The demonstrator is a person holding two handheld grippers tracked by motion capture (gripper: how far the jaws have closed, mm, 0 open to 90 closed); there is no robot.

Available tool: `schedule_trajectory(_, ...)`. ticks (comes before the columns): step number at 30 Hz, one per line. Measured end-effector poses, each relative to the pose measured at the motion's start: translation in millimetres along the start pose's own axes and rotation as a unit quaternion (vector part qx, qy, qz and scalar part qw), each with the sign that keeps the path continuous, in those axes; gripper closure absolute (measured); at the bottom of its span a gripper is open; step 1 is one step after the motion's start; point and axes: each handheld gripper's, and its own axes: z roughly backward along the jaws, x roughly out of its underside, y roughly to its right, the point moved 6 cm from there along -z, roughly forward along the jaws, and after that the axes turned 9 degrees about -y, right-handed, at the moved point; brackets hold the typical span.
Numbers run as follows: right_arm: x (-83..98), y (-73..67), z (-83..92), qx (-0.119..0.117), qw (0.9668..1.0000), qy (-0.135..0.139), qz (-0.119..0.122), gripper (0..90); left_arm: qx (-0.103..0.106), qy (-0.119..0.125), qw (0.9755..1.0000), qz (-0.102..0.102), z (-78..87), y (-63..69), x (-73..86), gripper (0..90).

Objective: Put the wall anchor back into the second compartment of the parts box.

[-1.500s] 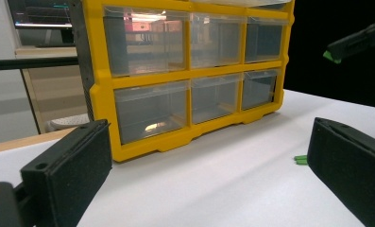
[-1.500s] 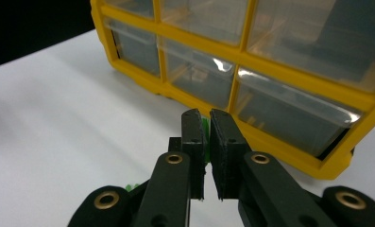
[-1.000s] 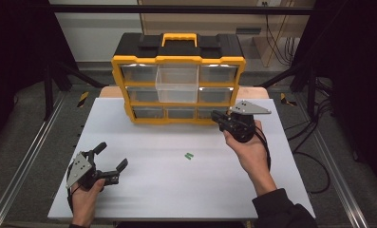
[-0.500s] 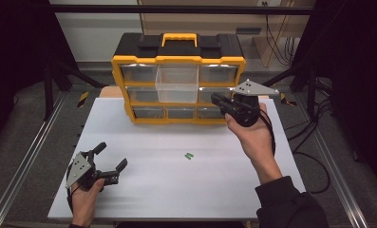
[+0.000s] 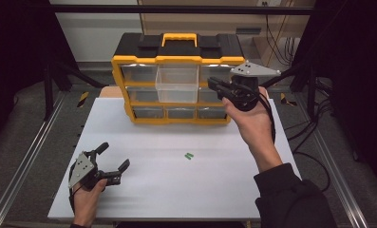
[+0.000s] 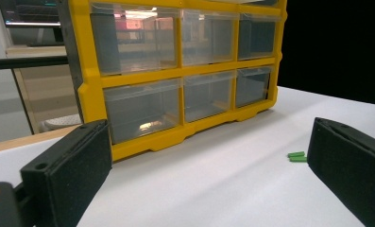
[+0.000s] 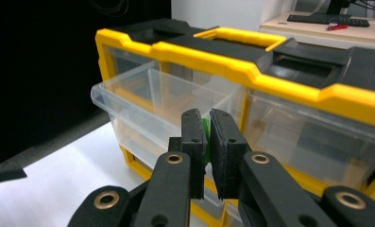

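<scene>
1 green piece (image 7: 205,137) is sitting clamped in the right tool (image 7: 205,142) by the open drawer (image 5: 176,85); 2 more (image 5: 189,156) are waiting on the table (image 5: 214,190), left tool (image 5: 111,161) resting apart.

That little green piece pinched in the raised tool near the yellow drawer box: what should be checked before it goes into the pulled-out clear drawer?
1. Green piece gripped between the right gripper pads: ok.
2. Clear drawer pulled out of the organizer with its top open: ok.
3. Right gripper above the drawer opening: not ok; in the high view it is beside the drawer, to the right.
4. Drawer's inside free of other parts: cannot tell.
5. Left gripper out of the way, low on the table, jaws open: ok.
6. Green pieces on the table still waiting: ok.
</scene>
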Motion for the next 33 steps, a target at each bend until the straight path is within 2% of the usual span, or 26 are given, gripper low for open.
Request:
schedule_trajectory(1, -3.0, -1.5, -0.2, -0.001, 1.0, 0.002, -0.005, 84.8, 0.0, 0.0, 1.0, 0.0, 0.1, 0.3, 0.0, 0.4)
schedule_trajectory(12, -28.1, -12.7, -8.1, 0.002, 0.9997, -0.007, 0.022, 84.8, 0.001, -0.003, 1.0, -0.001, -0.2, 0.3, 0.6, 0.4)
schedule_trajectory(18, -36.8, -21.4, -21.3, 0.005, 0.9992, -0.021, 0.034, 84.7, 0.001, -0.001, 1.0, 0.001, 0.2, -0.3, 0.4, 0.4)
schedule_trajectory(25, -39.3, -24.0, -43.8, 0.014, 0.9982, -0.039, 0.043, 83.8, 0.001, -0.002, 1.0, 0.001, 0.8, -0.7, 0.3, 0.3)
schedule_trajectory(28, -38.6, -25.4, -50.7, 0.004, 0.9984, -0.039, 0.04, 74.4, 0.001, -0.001, 1.0, 0.002, 1.2, -1.3, 0.4, 0.3)
schedule_trajectory(33, -36.1, -31.1, -46.0, 0.005, 0.9982, -0.032, 0.05, 56.1, 0.0, 0.001, 1.0, 0.005, 1.1, -2.0, 0.2, 0.2)
